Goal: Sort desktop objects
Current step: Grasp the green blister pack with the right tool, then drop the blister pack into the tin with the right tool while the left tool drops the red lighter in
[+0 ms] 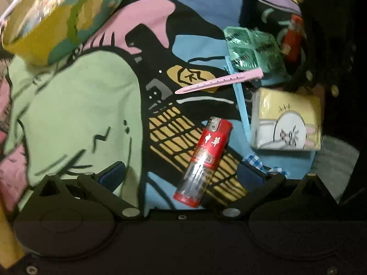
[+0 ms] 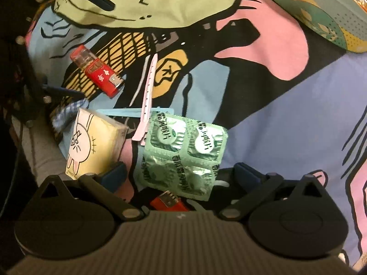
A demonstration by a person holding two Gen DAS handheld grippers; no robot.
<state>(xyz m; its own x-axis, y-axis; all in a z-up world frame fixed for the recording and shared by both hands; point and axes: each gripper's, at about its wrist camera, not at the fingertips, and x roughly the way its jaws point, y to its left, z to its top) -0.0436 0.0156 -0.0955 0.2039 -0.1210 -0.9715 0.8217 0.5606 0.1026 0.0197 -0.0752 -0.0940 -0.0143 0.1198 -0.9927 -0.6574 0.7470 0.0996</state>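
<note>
A red lighter (image 1: 204,158) with a clear lower half lies on the patterned cloth (image 1: 80,114), between the wide-apart fingers of my left gripper (image 1: 181,174), touching neither pad. My right gripper (image 2: 181,174) stands open over a green pill blister (image 2: 183,155). A second red lighter (image 2: 167,202) pokes out from under the blister near the gripper's base. A pink hair clip (image 2: 148,98) crosses a blue clip (image 2: 123,112). A yellow tissue pack (image 2: 91,139) with a bunny drawing sits by the right gripper's left finger.
A round printed tin (image 1: 57,18) stands at the far left of the cloth, seen in the right wrist view as the tin (image 2: 321,16) at top right. A blue checked scrap (image 1: 254,160) lies beside the tissue pack (image 1: 286,121). Green and pink cloth areas hold no objects.
</note>
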